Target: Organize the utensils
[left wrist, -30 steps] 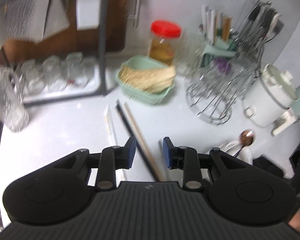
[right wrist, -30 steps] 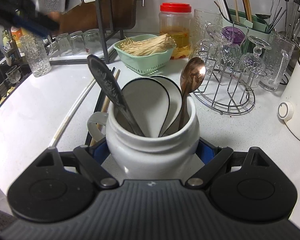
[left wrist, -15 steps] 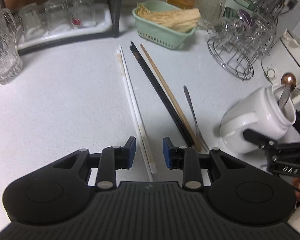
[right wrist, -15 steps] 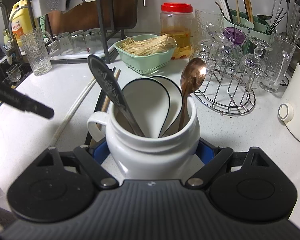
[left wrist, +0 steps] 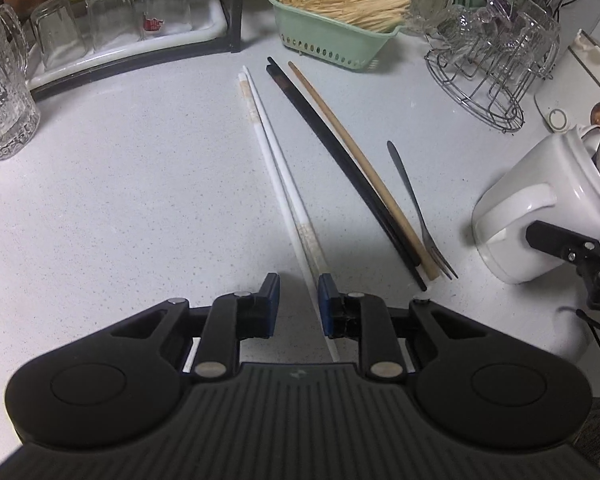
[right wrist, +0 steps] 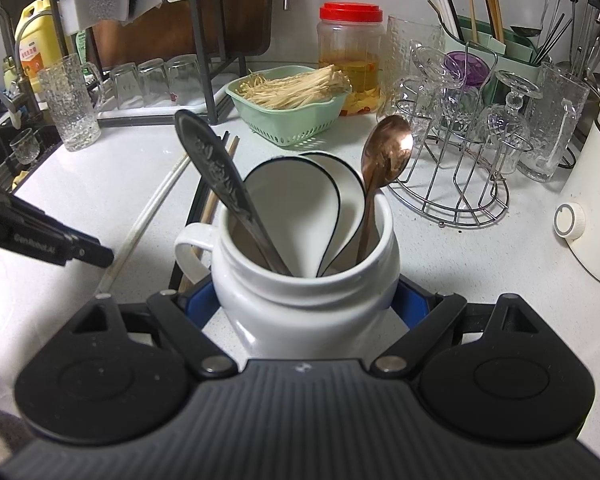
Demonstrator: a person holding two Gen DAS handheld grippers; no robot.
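White speckled desk (left wrist: 120,200) carrying kitchen clutter. Right tool (right wrist: 304,304) clamping white jar (right wrist: 306,292), spoons (right wrist: 384,160) already sitting inside. Left tool (left wrist: 299,300) closing around white chopsticks (left wrist: 276,168), not yet pinching. Black chopsticks (left wrist: 340,168), wooden chopstick (left wrist: 364,172), fork (left wrist: 416,208) lying on desk, awaiting sorting.

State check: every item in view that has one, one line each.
left hand-held gripper: jaws closing around the white chopsticks, pads not yet pressing.
right hand-held gripper: shut on the white jar.
white chopsticks: flat on the counter, side by side.
black chopstick: flat, beside the wooden chopstick.
fork: flat, tines toward the camera.
white jar: holding spoons.
copper spoon: upright, bowl up.
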